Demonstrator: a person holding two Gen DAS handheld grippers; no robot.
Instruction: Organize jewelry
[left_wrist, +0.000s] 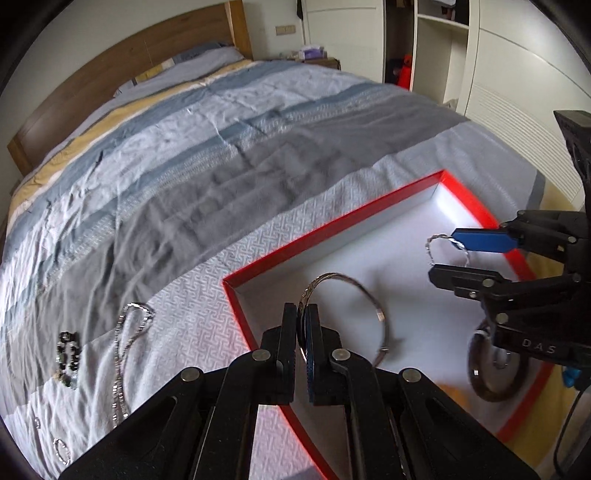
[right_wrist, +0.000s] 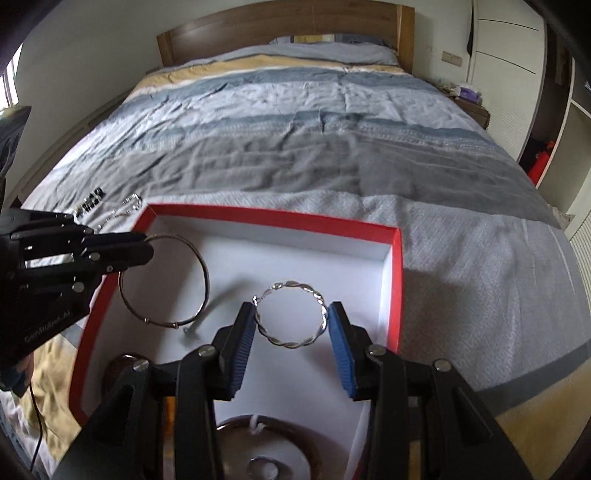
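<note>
Silver thin bangle (right_wrist: 162, 284) pinched by rim in closed left gripper (left_wrist: 303, 328); twisted silver wire bracelet (right_wrist: 291, 315) spanned between right gripper's (right_wrist: 291, 325) half-open jaws over red-rimmed white tray (right_wrist: 395, 280). Both looked light, stiff, slippery.

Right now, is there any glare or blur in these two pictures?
Left wrist view: glare whitens the far corner of the red box, and its near rim is smeared. Right wrist view: the dark bangle at the bottom is blurred; the twisted bracelet is sharp.

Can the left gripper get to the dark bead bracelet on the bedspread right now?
Probably not yet: the left gripper is shut on the thin silver bangle over the red box. The path to the dark bead bracelet itself looks open.
</note>
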